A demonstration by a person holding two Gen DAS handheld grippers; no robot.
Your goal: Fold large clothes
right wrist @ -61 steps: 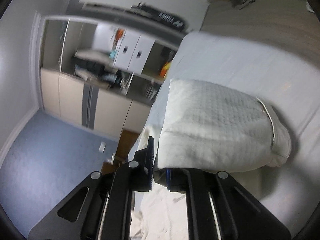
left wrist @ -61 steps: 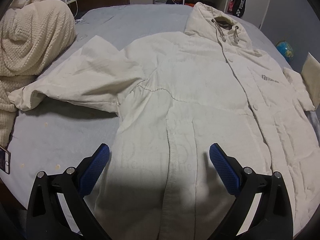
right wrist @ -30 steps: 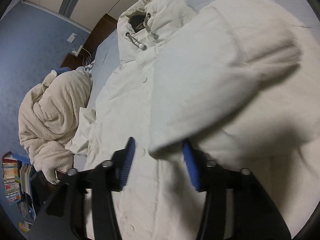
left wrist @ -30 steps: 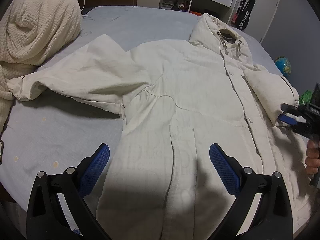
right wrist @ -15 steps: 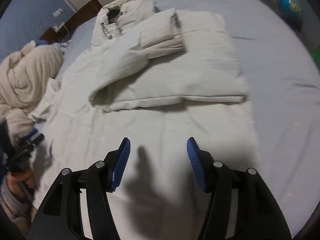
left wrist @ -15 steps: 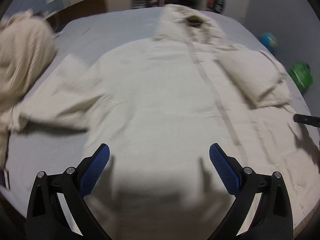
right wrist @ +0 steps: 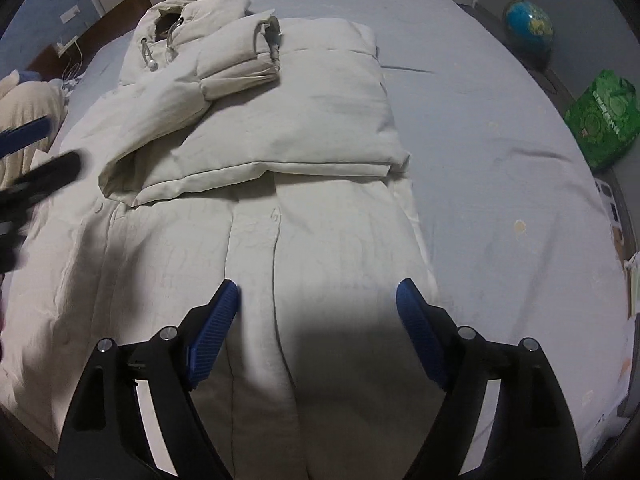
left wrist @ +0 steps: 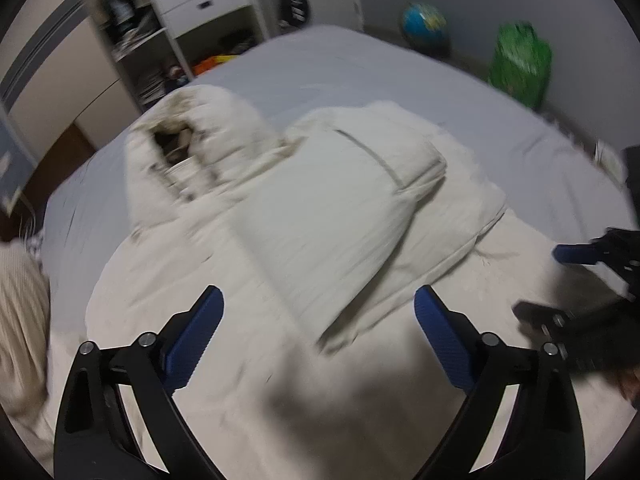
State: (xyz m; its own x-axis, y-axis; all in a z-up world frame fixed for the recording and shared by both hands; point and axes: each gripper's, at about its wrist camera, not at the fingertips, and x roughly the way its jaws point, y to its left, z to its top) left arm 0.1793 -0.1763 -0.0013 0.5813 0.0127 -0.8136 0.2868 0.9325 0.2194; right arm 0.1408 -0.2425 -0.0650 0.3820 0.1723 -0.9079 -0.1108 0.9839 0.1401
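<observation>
Right gripper (right wrist: 318, 320) hovers over the near hem, jaws spread wide, holding nothing. Left gripper (left wrist: 318, 328) likewise stands wide apart and empty above the garment. The cream jacket (right wrist: 280, 240) lies flat, front up, along the bed (right wrist: 500, 140), hem at the near edge. One sleeve (right wrist: 192, 92) is folded across the chest. The hood (right wrist: 192, 12) points toward the far edge. Beyond the bed's far right corner stand a globe (right wrist: 528, 26) and a green bag (right wrist: 604, 120).

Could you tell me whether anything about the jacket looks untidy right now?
The folded sleeve lies askew, diagonally across the jacket, its cuff doubled back near the hood. Both grippers are open, holding nothing.
</observation>
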